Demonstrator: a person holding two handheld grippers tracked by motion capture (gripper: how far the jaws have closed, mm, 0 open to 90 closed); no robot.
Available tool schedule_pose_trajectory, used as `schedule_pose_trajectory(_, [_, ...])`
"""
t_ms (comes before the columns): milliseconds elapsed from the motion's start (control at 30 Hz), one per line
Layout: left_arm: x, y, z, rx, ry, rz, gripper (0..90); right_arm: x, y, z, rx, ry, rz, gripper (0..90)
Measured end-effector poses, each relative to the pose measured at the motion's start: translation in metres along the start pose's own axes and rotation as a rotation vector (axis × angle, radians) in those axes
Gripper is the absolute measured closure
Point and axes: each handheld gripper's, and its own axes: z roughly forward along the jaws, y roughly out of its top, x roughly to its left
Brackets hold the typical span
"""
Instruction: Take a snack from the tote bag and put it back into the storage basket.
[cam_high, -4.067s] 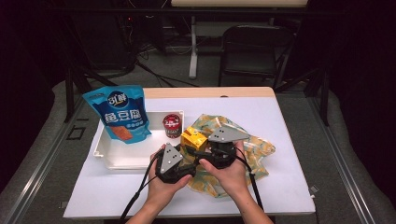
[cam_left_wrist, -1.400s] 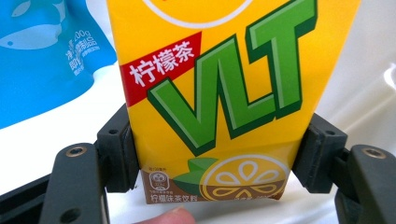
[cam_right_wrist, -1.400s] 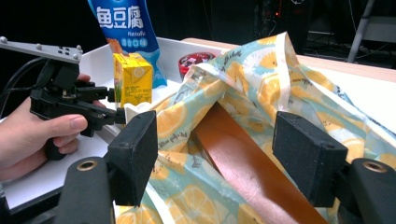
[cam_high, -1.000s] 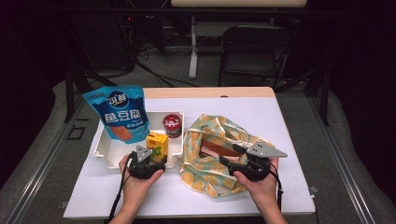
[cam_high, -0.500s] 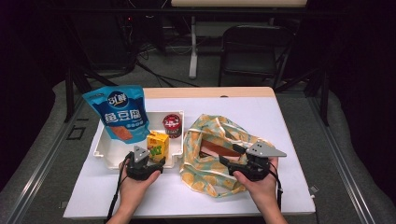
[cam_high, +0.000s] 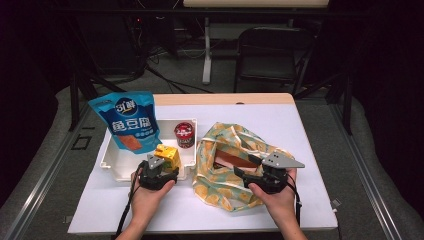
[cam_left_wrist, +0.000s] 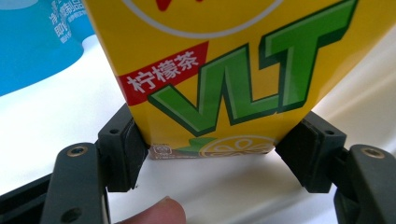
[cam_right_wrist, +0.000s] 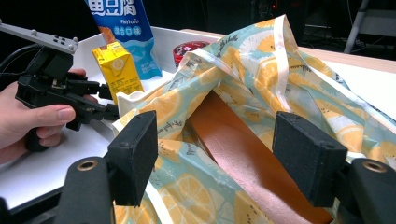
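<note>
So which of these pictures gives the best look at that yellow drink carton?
The left gripper view: the yellow carton sits close up between the black jaws, its green lettering readable. The right gripper view shows the carton whole but small, standing in the white tray. The high view shows it tiny and partly hidden behind the left gripper.

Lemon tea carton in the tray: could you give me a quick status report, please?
Left gripper closing, pads against lemon tea carton standing in white tray. Right gripper open at fruit-print bag. Nothing blocking.
</note>
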Motion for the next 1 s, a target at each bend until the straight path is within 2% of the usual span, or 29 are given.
schedule_pose_trajectory(133, [0.0, 0.0, 0.0, -0.006, -0.022, 0.008, 28.6, 0.0, -0.001, 0.001, 0.004, -0.001, -0.001, 31.4])
schedule_pose_trajectory(167, [0.005, -0.002, -0.005, -0.025, -0.068, -0.009, 26.9, -0.001, -0.001, 0.0, 0.004, 0.0, -0.002, 31.4])
schedule_pose_trajectory(200, [0.009, -0.003, -0.009, -0.038, -0.09, -0.011, 25.9, -0.001, -0.001, 0.0, 0.006, -0.003, 0.0, 31.4])
schedule_pose_trajectory(233, [0.009, -0.003, -0.009, -0.038, -0.09, -0.011, 25.1, -0.001, -0.001, 0.0, 0.006, -0.003, 0.0, 31.4])
schedule_pose_trajectory(333, [0.016, -0.003, -0.023, -0.038, -0.135, 0.002, 24.4, -0.004, -0.002, -0.002, 0.005, -0.007, 0.002, 31.3])
schedule_pose_trajectory(400, [0.019, -0.004, -0.032, -0.05, -0.131, 0.033, 33.2, -0.006, -0.003, -0.003, 0.003, -0.012, 0.007, 31.4])
schedule_pose_trajectory(433, [0.02, -0.005, -0.036, -0.05, -0.148, 0.046, 36.6, -0.006, -0.003, -0.003, -0.003, -0.012, 0.009, 31.4])
schedule_pose_trajectory(467, [0.022, -0.006, -0.038, -0.048, -0.159, 0.055, 43.6, -0.006, -0.003, -0.003, -0.004, -0.011, 0.01, 31.4])
schedule_pose_trajectory(500, [0.024, -0.007, -0.04, -0.054, -0.149, 0.062, 51.5, -0.007, -0.002, -0.004, -0.003, -0.012, 0.009, 31.4])
schedule_pose_trajectory(533, [0.027, -0.009, -0.041, -0.051, -0.145, 0.059, 59.9, -0.007, -0.002, -0.004, -0.004, -0.011, 0.011, 31.5])
schedule_pose_trajectory(600, [0.031, -0.01, -0.039, -0.033, -0.202, 0.019, 84.0, -0.007, -0.002, -0.003, -0.009, -0.011, 0.016, 31.7])
schedule_pose_trajectory(633, [0.031, -0.01, -0.037, -0.024, -0.223, 0.015, 84.0, -0.007, -0.002, -0.003, -0.009, -0.011, 0.016, 31.7])
schedule_pose_trajectory(700, [0.027, -0.008, -0.033, -0.008, -0.217, 0.051, 89.6, -0.007, -0.002, -0.003, -0.008, -0.013, 0.016, 31.7])
schedule_pose_trajectory(733, [0.025, -0.006, -0.031, -0.008, -0.21, 0.053, 89.9, -0.006, -0.002, -0.003, -0.008, -0.015, 0.016, 31.8])
schedule_pose_trajectory(900, [0.019, 0.003, -0.022, 0.002, -0.19, 0.02, 90.0, -0.006, -0.003, -0.002, 0.0, -0.013, 0.013, 31.8])
schedule_pose_trajectory(1000, [0.017, 0.005, -0.017, 0.016, -0.197, 0.004, 90.0, -0.006, -0.004, -0.001, 0.003, -0.013, 0.013, 31.9])
